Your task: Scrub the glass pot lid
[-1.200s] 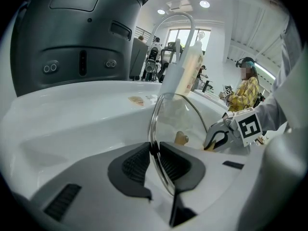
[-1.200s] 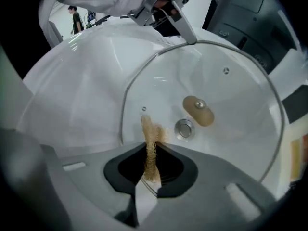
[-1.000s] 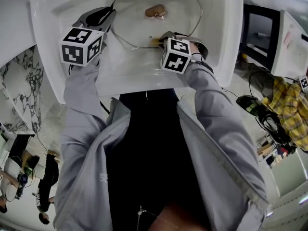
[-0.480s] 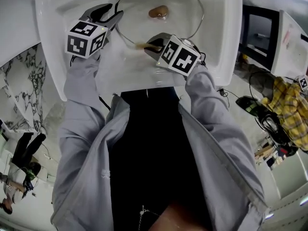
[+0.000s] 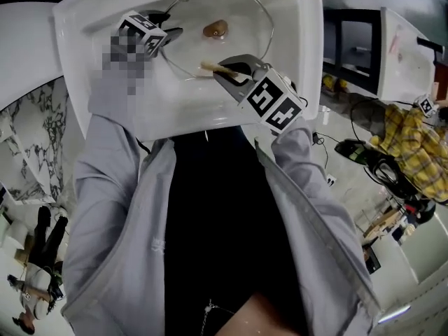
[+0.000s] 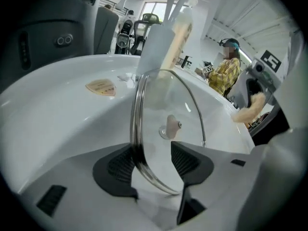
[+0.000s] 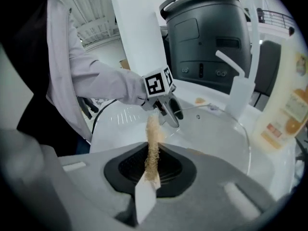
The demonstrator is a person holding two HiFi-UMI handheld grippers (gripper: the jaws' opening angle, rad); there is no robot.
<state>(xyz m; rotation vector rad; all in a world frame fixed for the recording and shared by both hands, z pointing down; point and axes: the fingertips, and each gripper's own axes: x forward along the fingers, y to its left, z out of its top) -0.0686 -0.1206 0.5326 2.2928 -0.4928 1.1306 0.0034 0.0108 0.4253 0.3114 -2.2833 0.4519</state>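
Left hand-held gripper (image 6: pixel 154 163), jaws just opened, straddles the lid (image 6: pixel 166 100) rim; right hand-held gripper (image 7: pixel 153 165) clamps scrubber (image 7: pixel 152 131). Glass likely slippery, fragile: grip rim.

You work with two tongs: the left tongs (image 6: pixel 151 165) and the right tongs (image 7: pixel 152 165). There is one glass pot lid (image 5: pixel 234 44), with one knob (image 5: pixel 215 29) at its middle. One sink (image 5: pixel 308 61) lies under the lid. One scrub strip (image 7: pixel 152 143) is above the lid's near rim, and one sticker (image 6: pixel 101 87) is beyond the lid.
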